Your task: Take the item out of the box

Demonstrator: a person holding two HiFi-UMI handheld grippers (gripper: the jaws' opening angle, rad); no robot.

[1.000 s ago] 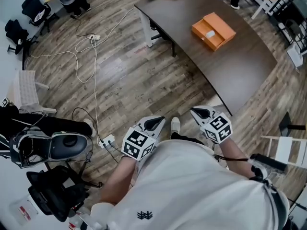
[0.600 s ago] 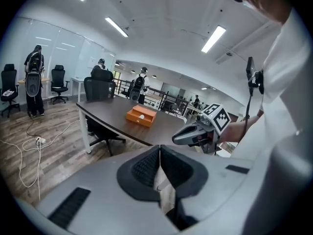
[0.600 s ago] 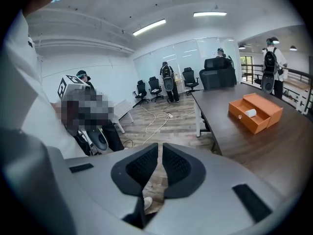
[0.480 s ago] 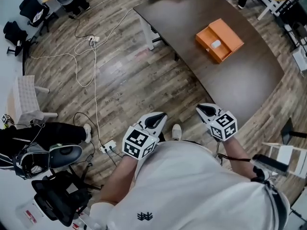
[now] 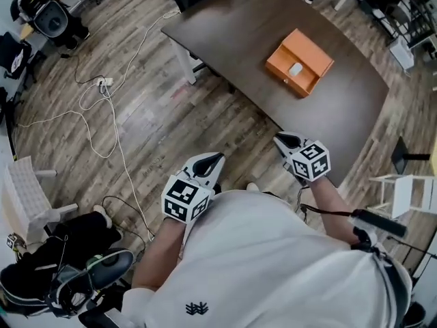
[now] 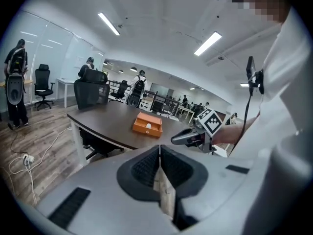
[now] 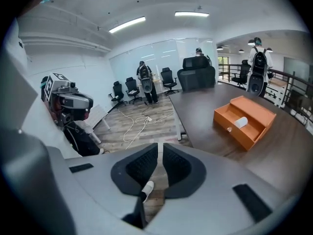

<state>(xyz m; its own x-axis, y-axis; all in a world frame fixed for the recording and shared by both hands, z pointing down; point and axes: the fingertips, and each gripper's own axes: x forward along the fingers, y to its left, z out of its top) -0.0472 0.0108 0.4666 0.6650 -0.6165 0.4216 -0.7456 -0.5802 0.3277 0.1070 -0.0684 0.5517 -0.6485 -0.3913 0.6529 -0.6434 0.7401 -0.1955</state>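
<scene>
An orange box (image 5: 299, 63) lies open on the dark brown table (image 5: 232, 33), with a small white item (image 5: 295, 69) inside it. Both grippers hang in front of the person's body, well short of the box. My left gripper (image 5: 213, 161) is over the wooden floor, jaws shut and empty. My right gripper (image 5: 282, 141) is at the table's near edge, also shut with nothing in it. The right gripper view shows the box (image 7: 244, 121) and the white item (image 7: 240, 122) ahead to the right. The left gripper view shows the box (image 6: 147, 125) far ahead, beyond the right gripper (image 6: 188, 137).
White cables and a power strip (image 5: 104, 83) trail across the floor at the left. A white chair (image 5: 27, 193) and dark bags (image 5: 61, 279) stand at lower left, a white stool (image 5: 403, 190) at right. Office chairs and people stand far off.
The person has walked toward the table. Both grippers have come forward with them, and the right one now reaches the table's near edge. Both stay shut.
</scene>
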